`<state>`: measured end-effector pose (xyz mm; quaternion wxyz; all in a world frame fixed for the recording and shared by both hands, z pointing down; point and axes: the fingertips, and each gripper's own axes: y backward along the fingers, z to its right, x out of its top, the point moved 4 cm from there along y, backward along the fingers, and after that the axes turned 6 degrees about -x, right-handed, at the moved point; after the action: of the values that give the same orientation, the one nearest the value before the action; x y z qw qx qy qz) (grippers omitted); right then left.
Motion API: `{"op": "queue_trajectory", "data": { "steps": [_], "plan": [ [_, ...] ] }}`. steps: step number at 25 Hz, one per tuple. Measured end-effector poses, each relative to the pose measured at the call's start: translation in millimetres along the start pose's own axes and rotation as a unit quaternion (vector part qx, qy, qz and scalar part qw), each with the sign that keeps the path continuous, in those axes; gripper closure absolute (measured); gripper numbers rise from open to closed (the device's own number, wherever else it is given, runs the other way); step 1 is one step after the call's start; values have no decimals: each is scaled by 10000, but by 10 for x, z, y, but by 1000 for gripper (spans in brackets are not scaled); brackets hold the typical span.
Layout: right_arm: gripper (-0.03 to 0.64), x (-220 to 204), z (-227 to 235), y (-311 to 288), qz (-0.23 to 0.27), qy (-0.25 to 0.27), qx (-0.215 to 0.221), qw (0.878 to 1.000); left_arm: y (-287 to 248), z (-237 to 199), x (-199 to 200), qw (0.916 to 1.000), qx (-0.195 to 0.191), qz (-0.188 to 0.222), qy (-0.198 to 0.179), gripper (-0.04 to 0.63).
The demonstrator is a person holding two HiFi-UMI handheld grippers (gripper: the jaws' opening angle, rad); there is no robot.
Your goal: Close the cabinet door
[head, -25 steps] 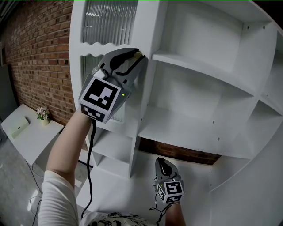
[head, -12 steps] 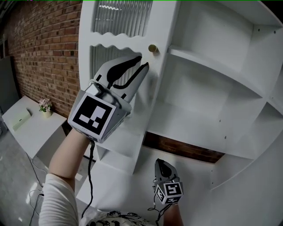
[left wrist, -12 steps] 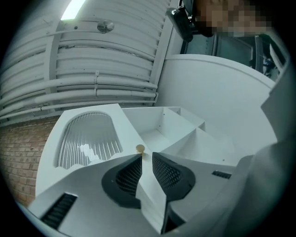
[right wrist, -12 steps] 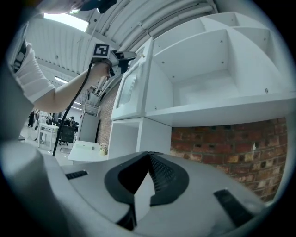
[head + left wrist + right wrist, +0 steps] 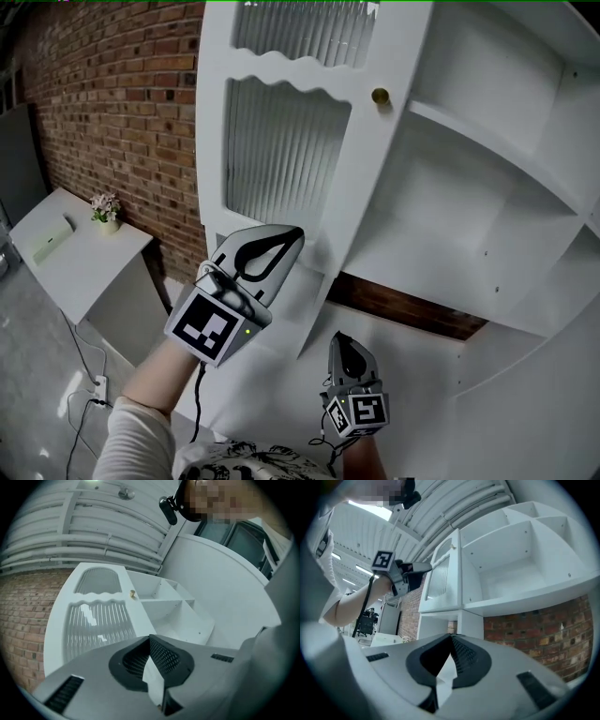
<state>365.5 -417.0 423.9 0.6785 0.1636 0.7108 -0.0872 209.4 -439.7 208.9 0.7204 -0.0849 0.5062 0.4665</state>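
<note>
- Where the brick wall (image 5: 112, 112) fills the left, a white side table (image 5: 84, 272) stands against it, with a small flower pot (image 5: 107, 210) on top.
- Left gripper (image 5: 292, 234): jaws have just closed and are clenched tip to tip with nothing between them; it is held low, apart from the door.
- Cabinet door (image 5: 281, 159): ribbed glass, brass knob (image 5: 380, 96) near its right edge; cannot tell if it is fully shut.
- Right gripper (image 5: 339, 337): clenched, empty, low under the open shelves (image 5: 450, 216).
</note>
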Motion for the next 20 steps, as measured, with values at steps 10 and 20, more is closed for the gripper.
{"op": "queue_trajectory", "data": {
  "steps": [10,20],
  "plan": [
    [611,62,-301,-28,-96,333,-206,9992,650,481,-1019,9866,-184,-782,1420,584],
    [612,47,-449,-30,-230,412,-182,9987,1001,664,-1475,9779,-140,-1043,1806,584]
  ]
}}
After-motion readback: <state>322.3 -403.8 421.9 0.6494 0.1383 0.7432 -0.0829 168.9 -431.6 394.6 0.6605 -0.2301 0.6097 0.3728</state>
